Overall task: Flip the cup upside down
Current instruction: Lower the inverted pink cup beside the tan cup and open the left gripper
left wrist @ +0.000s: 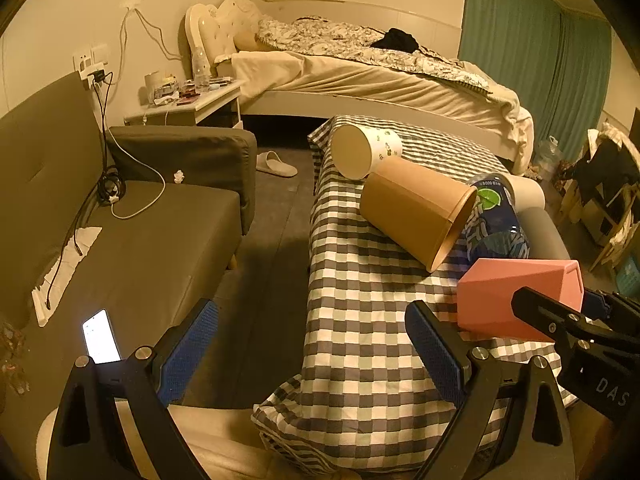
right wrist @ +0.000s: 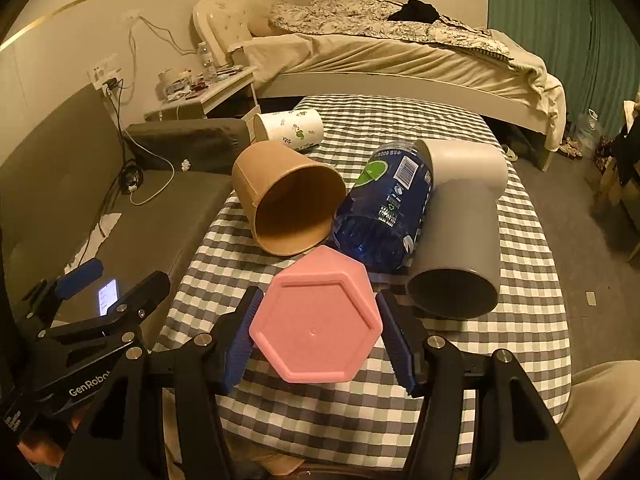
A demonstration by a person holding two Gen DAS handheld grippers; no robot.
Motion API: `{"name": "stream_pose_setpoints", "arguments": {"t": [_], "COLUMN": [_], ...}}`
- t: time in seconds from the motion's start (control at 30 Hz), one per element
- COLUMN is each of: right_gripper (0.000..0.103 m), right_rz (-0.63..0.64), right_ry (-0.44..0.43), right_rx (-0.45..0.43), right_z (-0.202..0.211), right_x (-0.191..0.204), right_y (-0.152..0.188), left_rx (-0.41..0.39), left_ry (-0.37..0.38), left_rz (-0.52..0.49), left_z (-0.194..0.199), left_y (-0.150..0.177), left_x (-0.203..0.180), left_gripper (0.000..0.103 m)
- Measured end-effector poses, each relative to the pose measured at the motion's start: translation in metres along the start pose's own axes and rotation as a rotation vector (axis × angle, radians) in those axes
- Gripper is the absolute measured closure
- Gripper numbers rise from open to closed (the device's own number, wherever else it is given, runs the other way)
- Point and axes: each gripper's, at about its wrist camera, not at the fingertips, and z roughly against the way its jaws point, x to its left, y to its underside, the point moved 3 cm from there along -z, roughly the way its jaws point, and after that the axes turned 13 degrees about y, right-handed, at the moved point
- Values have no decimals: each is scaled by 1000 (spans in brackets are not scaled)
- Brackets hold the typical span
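the pink hexagonal cup (right wrist: pixel 316 320) is lying sideways, its smooth base facing the right gripper (right wrist: pixel 318 344), fingers apart beside it; the left gripper (left wrist: pixel 312 354) is gaping wide.

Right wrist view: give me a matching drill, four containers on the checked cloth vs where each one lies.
Things:
1. pink cup
2. brown cup
3. white cup
4. blue bottle

Places:
A. far left of the checked cloth, on its side
B. between the fingers of the right claw, base toward the camera
C. wedged between a paper cup and the grey tube
D. on its side in the middle, mouth toward the camera

Pairs: 1-B, 2-D, 3-A, 4-C
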Motion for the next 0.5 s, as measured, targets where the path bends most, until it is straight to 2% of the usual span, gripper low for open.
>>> {"name": "stream_pose_setpoints", "arguments": {"t": [0.5], "right_gripper": [45], "right_rz": [-3], "right_ry": [-10], "right_rx": [24], "right_z": [-9], "right_x": [-3], "right_y": [-6], "left_rx": [-14], "left_ry": [-39], "left_rz": [-54], "left_z": [6], "left_y": [6], "left_x": [-14], "left_gripper": [6]}}
